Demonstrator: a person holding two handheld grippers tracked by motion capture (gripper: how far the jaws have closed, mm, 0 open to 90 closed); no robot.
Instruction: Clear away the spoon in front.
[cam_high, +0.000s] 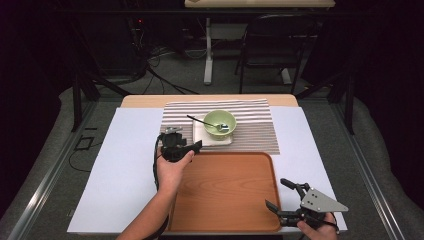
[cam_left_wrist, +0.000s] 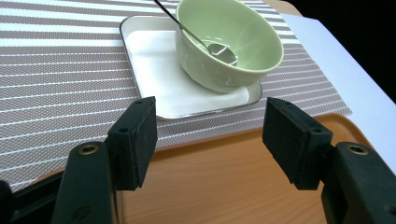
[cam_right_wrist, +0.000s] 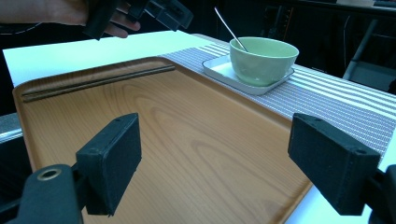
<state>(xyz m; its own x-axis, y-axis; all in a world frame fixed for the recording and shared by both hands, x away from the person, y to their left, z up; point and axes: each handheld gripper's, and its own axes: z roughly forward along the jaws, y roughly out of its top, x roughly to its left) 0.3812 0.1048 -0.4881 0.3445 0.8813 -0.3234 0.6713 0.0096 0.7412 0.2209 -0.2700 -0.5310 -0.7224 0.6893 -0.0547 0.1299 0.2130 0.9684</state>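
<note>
High view shows your left gripper (cam_high: 192, 146) wide and empty just short of the bowl (cam_high: 220, 123), which sits on a small plate (cam_high: 201, 131), probably metal; your right gripper (cam_high: 279, 196) hangs wide over the tray (cam_high: 225, 190).

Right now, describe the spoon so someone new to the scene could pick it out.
On the grey-and-white striped placemat beyond the wooden tray sits a white square plate carrying a pale green ceramic bowl. The thin metal spoon rests with its scoop inside that bowl, its dark handle leaning out over the rim to the left. It is the one slender metal piece among the crockery.
</note>
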